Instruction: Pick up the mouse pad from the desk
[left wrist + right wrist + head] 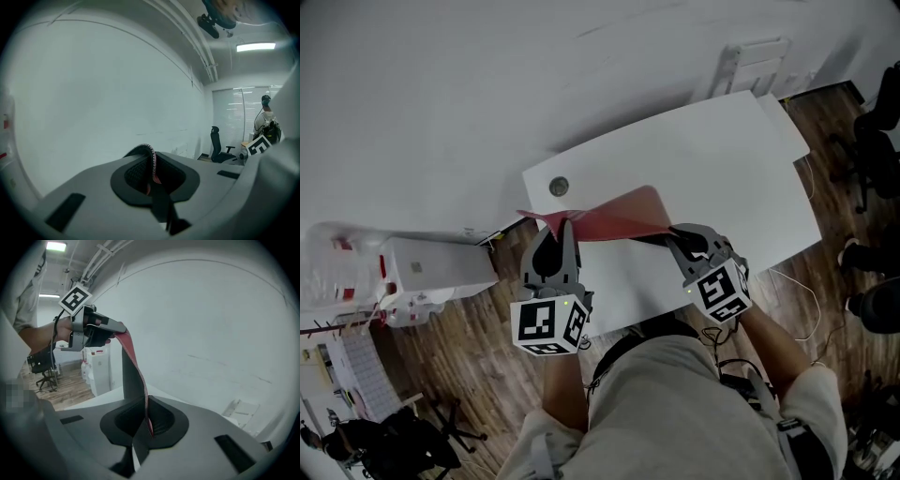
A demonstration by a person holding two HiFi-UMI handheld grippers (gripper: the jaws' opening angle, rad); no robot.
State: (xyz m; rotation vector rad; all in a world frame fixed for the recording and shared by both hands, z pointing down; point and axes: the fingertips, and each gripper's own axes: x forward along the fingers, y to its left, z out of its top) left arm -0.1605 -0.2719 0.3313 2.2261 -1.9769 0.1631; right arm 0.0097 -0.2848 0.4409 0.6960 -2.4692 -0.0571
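Red fabric on top, dark rubbery backing beneath, stitched border all round: the mouse pad (605, 217) is in the air above the left end of the white counter (722, 159), on the person's side of the round cable port (560, 187) near the far left corner. It is held at two points. The left gripper (565, 232) has the pad's left corner, and its own view shows the jaws closed narrow on the stitched edge, which curls over between the pads. The right gripper (675, 236) has the right-hand edge, with its jaws likewise pinched tight on the thin sheet and a sliver of red running down into the gap. From the right gripper view the pad spans from one gripper to the other as a sagging, twisted strip, so it is soft and does not hold its own shape. That probably explains the two-sided hold, since one pinch alone would let the free end droop and drag across the counter. Both grippers point only slightly downward, which suits a thin edge gripped from the side. The pad appears clear of the surface, though I cannot confirm this for its far edge. Judgement: the pick-up is essentially done. Risk: a thin edge may slip out of a narrow pinch if the two hands pull apart.
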